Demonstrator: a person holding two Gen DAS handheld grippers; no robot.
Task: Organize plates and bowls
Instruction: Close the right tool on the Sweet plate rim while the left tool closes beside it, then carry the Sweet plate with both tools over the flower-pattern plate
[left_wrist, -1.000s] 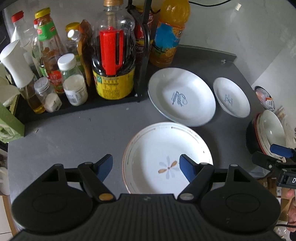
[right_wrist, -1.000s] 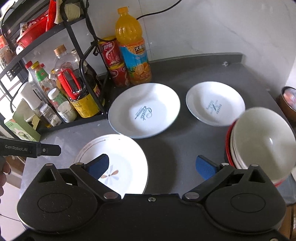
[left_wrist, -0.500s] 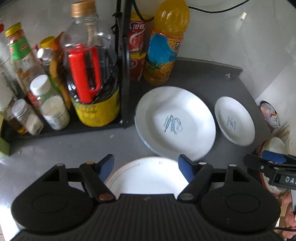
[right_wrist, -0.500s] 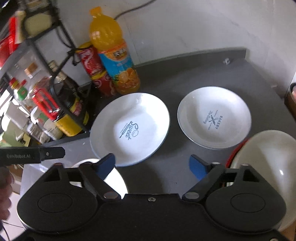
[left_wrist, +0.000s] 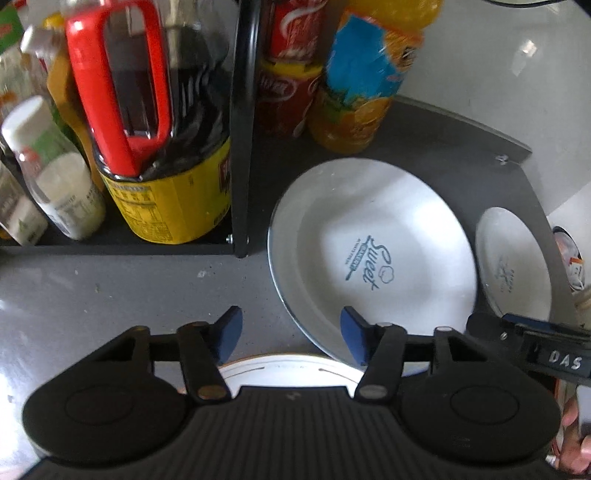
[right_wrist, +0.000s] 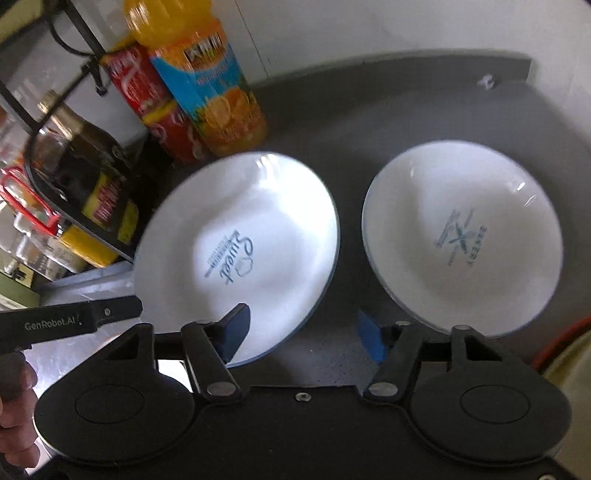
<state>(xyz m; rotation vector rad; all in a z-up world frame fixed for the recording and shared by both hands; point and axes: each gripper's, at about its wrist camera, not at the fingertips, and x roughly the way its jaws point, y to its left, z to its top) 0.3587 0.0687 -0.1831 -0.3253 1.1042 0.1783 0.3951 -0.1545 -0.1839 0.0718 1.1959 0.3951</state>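
Observation:
A large white plate printed "Sweet" (left_wrist: 373, 254) (right_wrist: 236, 254) lies on the grey counter (left_wrist: 110, 288). To its right lies a smaller white plate with a "Bakery" print (left_wrist: 513, 266) (right_wrist: 461, 240). My left gripper (left_wrist: 291, 334) is open, its right fingertip over the large plate's near rim. Just under it shows the far rim of a gold-edged white plate (left_wrist: 288, 371). My right gripper (right_wrist: 304, 332) is open above the gap between the two printed plates. A stack of bowls with a red rim (right_wrist: 565, 354) peeks in at the lower right.
A black rack (left_wrist: 242, 129) stands at the left, holding a dark bottle with a red handle (left_wrist: 155, 122) and several jars. Red cans (left_wrist: 284, 74) and an orange juice bottle (right_wrist: 207, 81) stand by the white wall. A hand (right_wrist: 14, 417) holds the left gripper.
Both grippers have moved forward toward the back of the counter. The flowered plate has slipped almost out of the left view, and the bowl stack has slid to the right view's edge.

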